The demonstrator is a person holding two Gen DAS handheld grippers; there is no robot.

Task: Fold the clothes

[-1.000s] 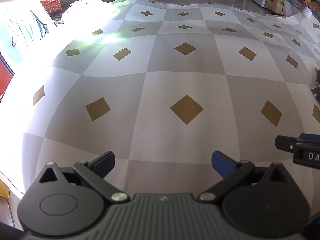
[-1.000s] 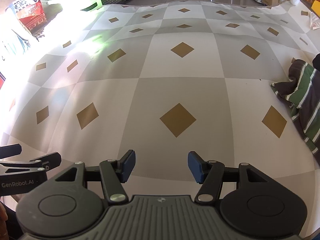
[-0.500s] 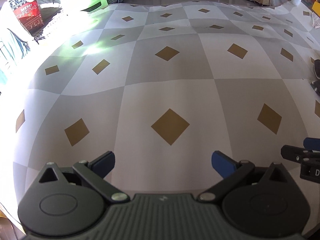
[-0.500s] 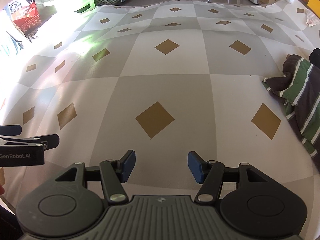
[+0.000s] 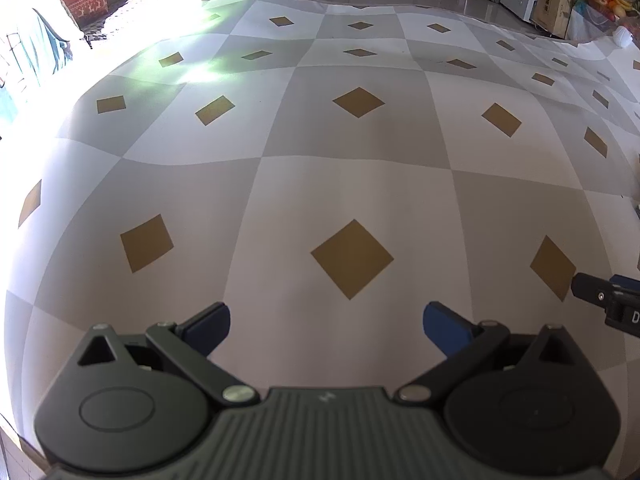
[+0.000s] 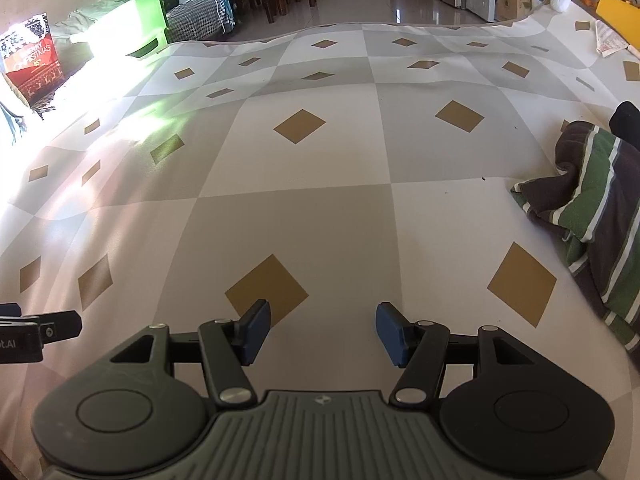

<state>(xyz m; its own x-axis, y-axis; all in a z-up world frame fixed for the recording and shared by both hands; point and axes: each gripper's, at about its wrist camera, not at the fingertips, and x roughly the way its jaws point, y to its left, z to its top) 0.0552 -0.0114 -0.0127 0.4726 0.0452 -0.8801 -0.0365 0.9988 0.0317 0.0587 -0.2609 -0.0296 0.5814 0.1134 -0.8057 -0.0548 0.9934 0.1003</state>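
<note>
A crumpled garment with dark, green and white stripes (image 6: 592, 216) lies at the right edge of the right wrist view, on a checked grey and white cloth with gold diamonds (image 6: 320, 184). My right gripper (image 6: 323, 332) is open and empty above the cloth, left of the garment. My left gripper (image 5: 326, 326) is open and empty over the same cloth (image 5: 340, 184). The garment is not visible in the left wrist view. Each gripper's tip shows at the other view's edge: the right one (image 5: 608, 300), the left one (image 6: 36, 330).
A black object (image 6: 626, 120) sits behind the garment. A yellow item (image 6: 618, 14) and a paper (image 6: 608, 42) lie at the far right. A red Christmas bag (image 6: 34, 60) and a green box (image 6: 132, 32) stand beyond the cloth's far left edge. Strong sun glare covers the left side.
Both grippers have drifted over the cloth, so the pattern has shifted in both views. The striped garment sits lower in the right wrist view. Both jaws stay open.
</note>
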